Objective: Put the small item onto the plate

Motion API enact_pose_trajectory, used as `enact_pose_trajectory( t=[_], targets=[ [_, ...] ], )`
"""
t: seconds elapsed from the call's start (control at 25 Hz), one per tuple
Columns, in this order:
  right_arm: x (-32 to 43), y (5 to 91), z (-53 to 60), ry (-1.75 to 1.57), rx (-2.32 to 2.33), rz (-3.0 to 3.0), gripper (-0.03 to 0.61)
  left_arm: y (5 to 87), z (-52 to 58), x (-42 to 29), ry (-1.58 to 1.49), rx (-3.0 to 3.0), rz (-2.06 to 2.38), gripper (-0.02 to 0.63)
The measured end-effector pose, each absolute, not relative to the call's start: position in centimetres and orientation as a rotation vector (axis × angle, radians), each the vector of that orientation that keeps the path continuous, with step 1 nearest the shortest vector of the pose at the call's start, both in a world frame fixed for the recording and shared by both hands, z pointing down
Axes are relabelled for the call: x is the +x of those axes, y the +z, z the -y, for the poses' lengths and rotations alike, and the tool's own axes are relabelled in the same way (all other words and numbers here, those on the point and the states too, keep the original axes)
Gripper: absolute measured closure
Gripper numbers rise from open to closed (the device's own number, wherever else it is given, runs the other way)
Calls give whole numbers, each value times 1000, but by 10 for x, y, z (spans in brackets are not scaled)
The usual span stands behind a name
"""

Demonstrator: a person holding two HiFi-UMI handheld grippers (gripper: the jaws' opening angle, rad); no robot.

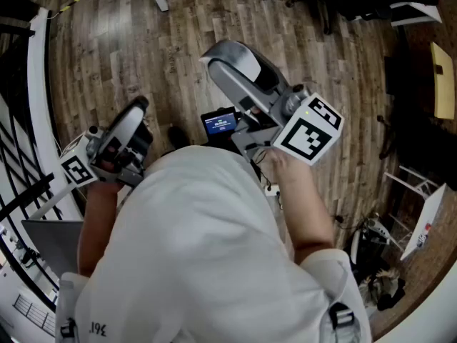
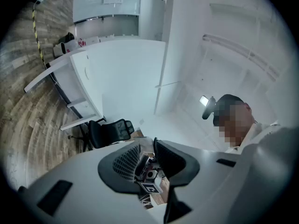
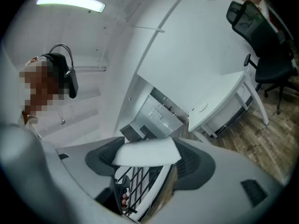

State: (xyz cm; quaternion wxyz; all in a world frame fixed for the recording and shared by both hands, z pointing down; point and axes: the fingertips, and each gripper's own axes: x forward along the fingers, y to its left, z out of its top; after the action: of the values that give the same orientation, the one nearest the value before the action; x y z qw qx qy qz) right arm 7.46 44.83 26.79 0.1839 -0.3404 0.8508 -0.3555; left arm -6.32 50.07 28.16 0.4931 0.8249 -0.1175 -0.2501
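A white foam-like block (image 3: pixel 147 152) fills the gap between the jaws of my right gripper (image 3: pixel 148 160), which is shut on it at a wide spread. In the head view the right gripper (image 1: pixel 216 57) is held level over the wooden floor, in front of the person's white shirt. My left gripper (image 1: pixel 136 111) is raised at the left and tilted slightly upward. In the left gripper view its jaws (image 2: pixel 148 154) stand a narrow way apart with nothing between them, and the right gripper's marker cube (image 2: pixel 153 186) shows through the gap. No plate is in any view.
A wooden plank floor (image 1: pixel 143 41) lies below. A black-and-white railing (image 1: pixel 32 141) runs along the left. A white desk (image 2: pixel 88 73) and a black office chair (image 2: pixel 110 130) stand ahead of the left gripper. Another chair (image 3: pixel 261 36) and a white table (image 3: pixel 219 101) show in the right gripper view.
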Motion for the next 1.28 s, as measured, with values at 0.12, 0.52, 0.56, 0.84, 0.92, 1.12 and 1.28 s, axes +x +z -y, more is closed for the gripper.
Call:
enact_pose_trajectory(
  t=[0.12,0.52,0.56,0.84,0.92,1.12,1.28],
  targets=[
    [74,266,-451,-1002,-965,-2401,253,279,-504,-63,-603,1999,273,511],
    [78,262,-453,-990,-990,-2389,253,277,-506,-63,-609,2001,250,511],
    [79,262,-453,-992,-992,-2386,253,277,-506,-62,-609,2002,250,511],
    [80,266,-457,-1018,-1001,-2372,253,278,-508,-61,-611,1997,235,511],
    [81,265,-457,-1017,-1002,-2377,253,280,-509,-60,-597,1994,240,511],
    [80,269,-457,-1033,-1007,-2385,253,281,-509,-57,-592,1984,230,511],
    [76,271,-457,-1031,-1008,-2405,253,283,-511,-55,-574,1976,219,511]
  ],
)
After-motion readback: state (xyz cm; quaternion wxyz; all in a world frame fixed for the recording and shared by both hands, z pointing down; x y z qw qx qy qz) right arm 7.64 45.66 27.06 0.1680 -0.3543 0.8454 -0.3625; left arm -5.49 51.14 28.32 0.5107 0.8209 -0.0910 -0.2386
